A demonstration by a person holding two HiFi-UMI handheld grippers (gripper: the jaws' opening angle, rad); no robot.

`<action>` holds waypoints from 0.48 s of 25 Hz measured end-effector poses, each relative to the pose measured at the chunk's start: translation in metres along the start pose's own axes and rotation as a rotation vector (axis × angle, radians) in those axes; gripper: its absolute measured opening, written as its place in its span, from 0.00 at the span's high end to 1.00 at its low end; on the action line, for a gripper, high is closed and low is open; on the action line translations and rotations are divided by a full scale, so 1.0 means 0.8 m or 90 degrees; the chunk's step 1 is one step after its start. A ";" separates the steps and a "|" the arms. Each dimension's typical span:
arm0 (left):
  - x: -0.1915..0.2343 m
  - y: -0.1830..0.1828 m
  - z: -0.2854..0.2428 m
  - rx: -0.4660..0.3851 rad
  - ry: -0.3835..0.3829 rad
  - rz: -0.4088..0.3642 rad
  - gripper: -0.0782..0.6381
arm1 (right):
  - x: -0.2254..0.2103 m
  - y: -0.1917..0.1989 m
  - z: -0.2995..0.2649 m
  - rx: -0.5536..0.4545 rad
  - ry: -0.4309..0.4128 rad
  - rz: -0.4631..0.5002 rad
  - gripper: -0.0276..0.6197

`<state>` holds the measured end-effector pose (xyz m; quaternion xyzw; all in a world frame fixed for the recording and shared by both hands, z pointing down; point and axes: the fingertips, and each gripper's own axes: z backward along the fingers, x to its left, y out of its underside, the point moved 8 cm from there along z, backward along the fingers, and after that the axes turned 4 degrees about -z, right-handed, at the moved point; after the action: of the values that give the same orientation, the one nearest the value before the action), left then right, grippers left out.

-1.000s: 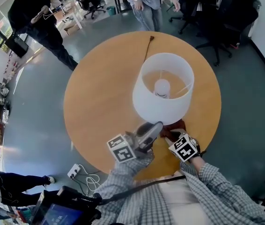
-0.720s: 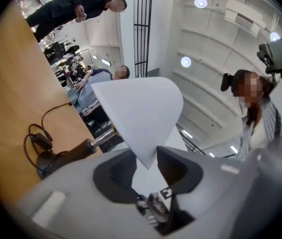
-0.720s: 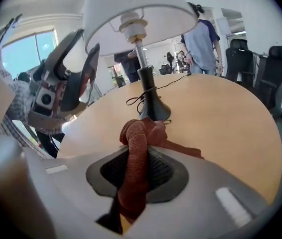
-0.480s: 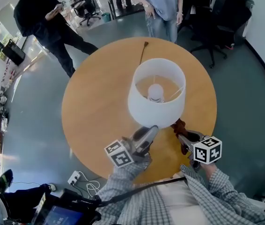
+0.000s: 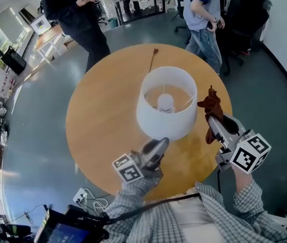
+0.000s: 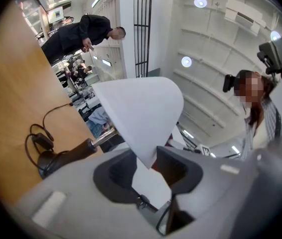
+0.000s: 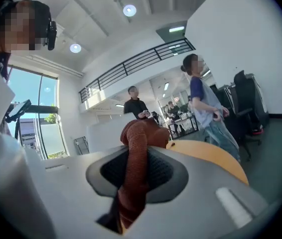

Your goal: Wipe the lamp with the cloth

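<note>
Lamp [image 5: 166,105] just ahead of left tongs [image 5: 162,142], shade's bottom rim pinched in them; light, thin, easily dented, so hold gently there. Soft limp cloth [image 5: 212,104] clamped in right tongs [image 5: 212,121], just tightened, raised beside shade.

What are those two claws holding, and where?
Left gripper pinches the lampshade by its lower rim. Right gripper, jaws just closing tighter, clamps the brown cloth partway along its length.

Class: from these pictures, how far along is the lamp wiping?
Done: cloth picked up; right gripper just tightened on it. In hand: left gripper grips the shade at its rim; cloth raised beside it. Left: the wiping itself; cloth seems not yet on the shade.
</note>
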<state>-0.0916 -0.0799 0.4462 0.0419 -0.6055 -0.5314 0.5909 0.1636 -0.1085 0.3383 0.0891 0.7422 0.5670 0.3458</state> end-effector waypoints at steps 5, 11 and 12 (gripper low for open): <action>0.001 0.000 0.000 0.000 -0.002 -0.002 0.72 | 0.023 -0.045 -0.033 -0.064 -0.053 0.016 0.84; -0.001 0.003 -0.003 0.001 -0.005 -0.002 0.72 | -0.006 -0.013 -0.053 -0.020 -0.040 -0.034 0.84; 0.000 0.004 -0.003 0.001 -0.005 -0.002 0.72 | -0.014 -0.003 -0.055 -0.005 -0.034 -0.038 0.84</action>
<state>-0.0882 -0.0803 0.4478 0.0411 -0.6081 -0.5323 0.5875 0.1456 -0.1499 0.3457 0.0810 0.7326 0.5571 0.3826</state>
